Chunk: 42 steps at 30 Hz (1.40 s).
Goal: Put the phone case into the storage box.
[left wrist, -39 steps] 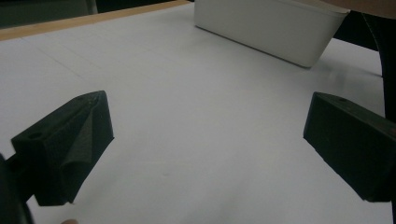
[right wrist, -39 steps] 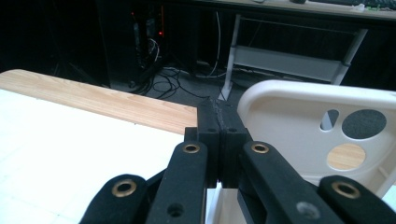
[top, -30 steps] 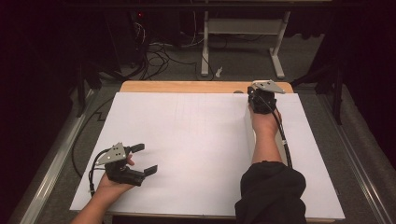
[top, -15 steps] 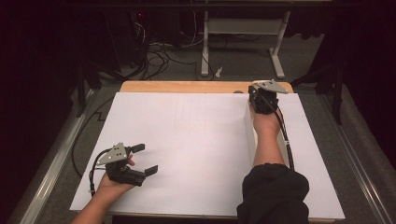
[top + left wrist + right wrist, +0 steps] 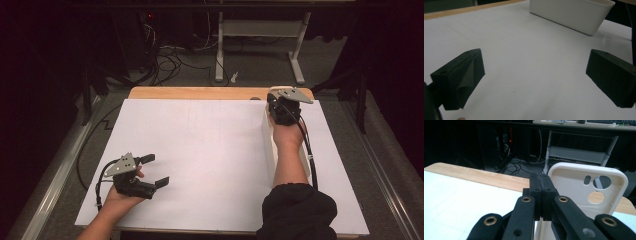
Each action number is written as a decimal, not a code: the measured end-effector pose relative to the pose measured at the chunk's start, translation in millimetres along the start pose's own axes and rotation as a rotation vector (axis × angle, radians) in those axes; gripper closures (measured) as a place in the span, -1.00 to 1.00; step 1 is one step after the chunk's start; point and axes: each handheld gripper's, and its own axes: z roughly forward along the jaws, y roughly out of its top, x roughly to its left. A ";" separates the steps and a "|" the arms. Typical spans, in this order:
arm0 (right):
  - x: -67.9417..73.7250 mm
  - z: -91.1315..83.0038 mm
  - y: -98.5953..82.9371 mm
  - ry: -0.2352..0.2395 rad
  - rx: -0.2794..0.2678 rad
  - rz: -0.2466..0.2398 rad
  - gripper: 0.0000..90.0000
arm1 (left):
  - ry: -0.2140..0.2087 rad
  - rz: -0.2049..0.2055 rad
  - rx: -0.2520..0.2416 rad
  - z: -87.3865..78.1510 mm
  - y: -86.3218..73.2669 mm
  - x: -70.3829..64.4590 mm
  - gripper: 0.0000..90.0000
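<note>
At the near left of the white-covered table (image 5: 210, 150), the left gripper (image 5: 155, 171) rests low over the sheet with its jaws spread wide and nothing between them. To its right stands a long white bin (image 5: 571, 15) (in the high view it lies mostly beneath the person's right forearm). At the bin's far end, the right gripper (image 5: 541, 187) has its jaws pressed together, apparently pinching the bin's upper rim, though the contact itself is hidden.
</note>
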 end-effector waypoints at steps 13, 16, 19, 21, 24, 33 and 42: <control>-0.8 -16.2 -5.3 0.023 -0.001 0.023 1.00 | 0.009 0.000 0.003 1.2 -0.2 1.8 -0.93; 0.0 -21.7 -8.3 0.029 -0.002 0.026 1.00 | 0.009 0.001 0.000 1.0 -0.1 1.3 -0.93; 0.8 -28.0 -9.1 0.031 0.005 0.021 1.00 | 0.010 0.002 -0.001 0.5 0.3 1.2 -0.93; 1.4 -32.9 -8.2 0.033 0.000 0.023 1.00 | 0.009 0.005 -0.003 -0.1 0.9 1.2 -0.93; 2.5 -40.5 -7.0 0.041 -0.007 0.023 1.00 | 0.010 0.002 -0.009 -0.5 1.6 1.5 -0.93; -2.6 -63.4 -9.2 0.049 -0.019 0.039 1.00 | 0.014 0.000 -0.014 -1.9 3.1 3.0 -0.93; -7.1 -87.4 -8.3 0.062 -0.016 0.039 1.00 | 0.018 -0.005 -0.017 -2.1 3.7 3.6 -0.93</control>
